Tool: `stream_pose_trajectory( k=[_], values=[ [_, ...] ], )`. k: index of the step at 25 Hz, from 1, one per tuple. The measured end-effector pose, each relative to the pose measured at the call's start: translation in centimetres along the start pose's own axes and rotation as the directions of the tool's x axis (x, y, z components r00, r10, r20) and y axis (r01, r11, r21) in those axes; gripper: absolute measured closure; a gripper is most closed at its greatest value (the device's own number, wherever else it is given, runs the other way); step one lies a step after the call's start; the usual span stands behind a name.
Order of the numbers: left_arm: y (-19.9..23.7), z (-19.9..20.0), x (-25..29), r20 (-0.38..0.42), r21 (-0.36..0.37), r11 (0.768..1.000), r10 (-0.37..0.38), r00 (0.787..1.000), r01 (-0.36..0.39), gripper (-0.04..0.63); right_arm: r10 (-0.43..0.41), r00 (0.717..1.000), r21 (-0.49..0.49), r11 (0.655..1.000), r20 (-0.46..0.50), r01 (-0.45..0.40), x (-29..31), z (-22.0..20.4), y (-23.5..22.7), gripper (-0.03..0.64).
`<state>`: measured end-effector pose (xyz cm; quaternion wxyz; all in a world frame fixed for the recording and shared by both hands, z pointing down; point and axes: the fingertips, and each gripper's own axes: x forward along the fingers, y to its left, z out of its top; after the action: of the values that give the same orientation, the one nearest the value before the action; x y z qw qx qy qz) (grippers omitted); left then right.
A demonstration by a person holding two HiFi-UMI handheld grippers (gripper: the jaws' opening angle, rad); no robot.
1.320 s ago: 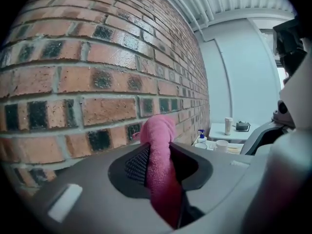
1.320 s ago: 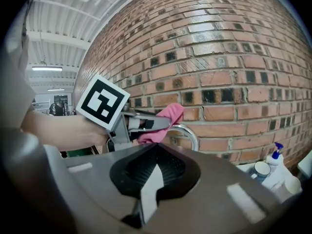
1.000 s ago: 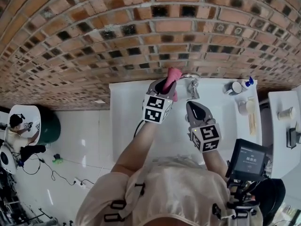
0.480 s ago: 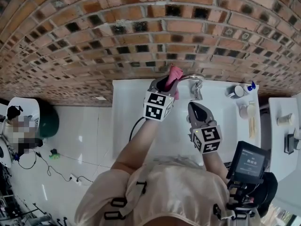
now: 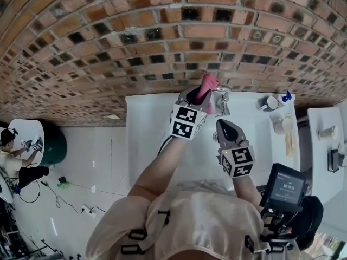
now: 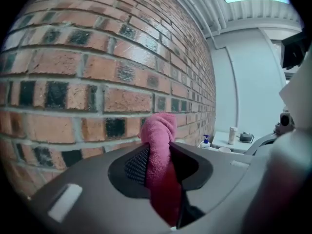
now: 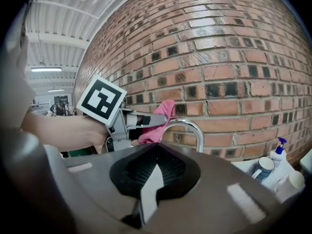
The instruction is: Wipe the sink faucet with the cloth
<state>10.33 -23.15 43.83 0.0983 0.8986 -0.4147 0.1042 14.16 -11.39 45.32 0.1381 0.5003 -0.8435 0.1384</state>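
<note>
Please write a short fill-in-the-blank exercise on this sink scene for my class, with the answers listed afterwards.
1. The left gripper is holding a ____ cloth.
2. The wall behind the sink is built of ____.
3. The right gripper is shut and holds ____.
4. The pump bottle stands on the person's ____ side of the faucet.

Answers: pink; brick; nothing; right
</note>
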Motion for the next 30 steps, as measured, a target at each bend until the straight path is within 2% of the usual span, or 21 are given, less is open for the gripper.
stream_pose_trajectory(
  k=[2, 9, 11, 13, 16, 19, 26, 30],
  values=[
    [1.2, -1.2, -0.8, -0.017, -0.041, 0.999, 0.027, 0.999, -0.028, 0.485, 0.006, 1.000, -0.003, 1.000, -0.003, -0.006, 0.3, -0.1, 0.2, 0.629],
    [3.6, -6.7, -1.6, -0.140, -0.094, 0.991, 0.077, 0.987, -0.090, 0.486, 0.040, 0.999, -0.010, 0.999, -0.018, -0.040, 1.4, -0.6, 1.3, 0.629],
    [3.4, -6.2, -2.0, -0.120, -0.098, 0.990, 0.085, 0.989, -0.097, 0.488, 0.038, 0.999, -0.013, 0.999, -0.012, -0.038, 1.2, -0.4, 1.2, 0.629],
    [2.5, -4.0, -2.2, -0.054, -0.066, 0.993, 0.093, 0.994, -0.096, 0.488, 0.026, 1.000, -0.010, 1.000, -0.006, -0.026, 0.9, -0.3, 0.7, 0.629],
    [-0.2, -0.5, -1.6, 0.026, -0.012, 0.999, 0.053, 0.998, -0.053, 0.488, 0.005, 1.000, 0.001, 1.000, -0.004, -0.005, 0.3, -0.5, -0.1, 0.629],
    [-3.1, 0.8, 0.1, 0.035, 0.007, 1.000, -0.021, 0.999, 0.021, 0.488, -0.005, 1.000, 0.002, 1.000, -0.003, 0.005, -0.4, -0.8, -0.5, 0.629],
    [-7.4, 0.5, 4.3, 0.003, 0.060, 0.992, -0.114, 0.993, 0.113, 0.489, -0.061, 0.997, 0.037, 0.997, -0.036, 0.062, -2.3, -2.7, -3.7, 0.629],
    [-9.3, -1.7, 6.8, -0.064, 0.058, 0.983, -0.171, 0.983, 0.175, 0.491, -0.082, 0.995, 0.057, 0.995, -0.051, 0.085, -2.4, -3.5, -5.6, 0.629]
  ],
)
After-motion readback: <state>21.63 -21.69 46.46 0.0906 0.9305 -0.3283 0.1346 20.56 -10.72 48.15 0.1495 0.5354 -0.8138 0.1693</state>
